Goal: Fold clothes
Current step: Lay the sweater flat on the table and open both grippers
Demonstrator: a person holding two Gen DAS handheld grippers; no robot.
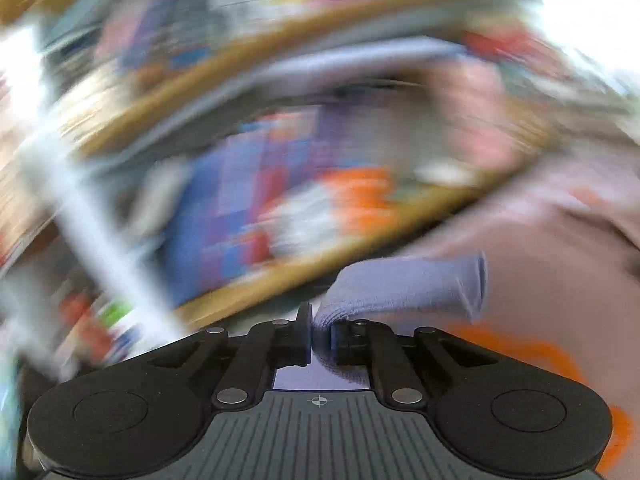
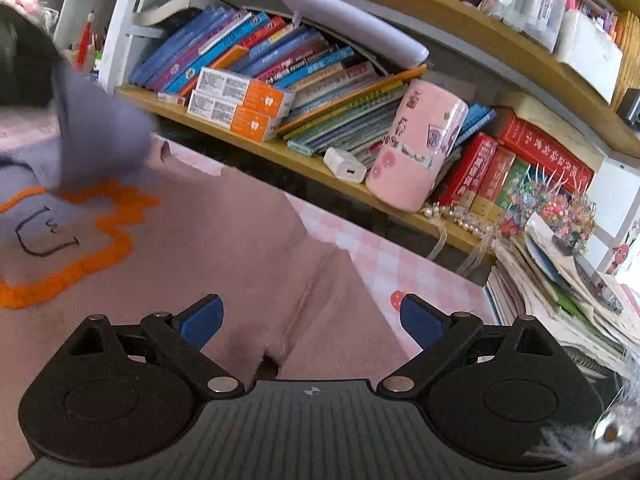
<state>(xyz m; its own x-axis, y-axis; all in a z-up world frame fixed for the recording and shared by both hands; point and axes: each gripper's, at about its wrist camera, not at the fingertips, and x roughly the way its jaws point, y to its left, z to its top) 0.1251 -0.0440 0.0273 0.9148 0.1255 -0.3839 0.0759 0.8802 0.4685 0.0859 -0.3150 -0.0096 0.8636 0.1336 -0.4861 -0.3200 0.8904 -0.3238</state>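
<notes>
A dusty-pink sweatshirt [image 2: 224, 240] with an orange outlined patch [image 2: 100, 240] lies spread on a pink checked cloth. Its lilac ribbed cuff [image 1: 404, 284] is pinched in my left gripper [image 1: 320, 336], which is shut on it; the rest of the left wrist view is heavily motion-blurred. The same lilac sleeve end [image 2: 100, 136] shows blurred at the upper left of the right wrist view, lifted above the garment. My right gripper [image 2: 310, 320] hovers open over the sweatshirt's right side, blue pads [image 2: 202, 322] wide apart and nothing between them.
A wooden shelf [image 2: 304, 160] just behind the garment carries leaning books, orange boxes [image 2: 240, 104], a white charger [image 2: 346, 166] and a pink cylinder case [image 2: 418, 148]. A stack of papers and notebooks [image 2: 560, 300] sits at the right. Pink checked cloth [image 2: 384, 256] shows beyond the sweatshirt.
</notes>
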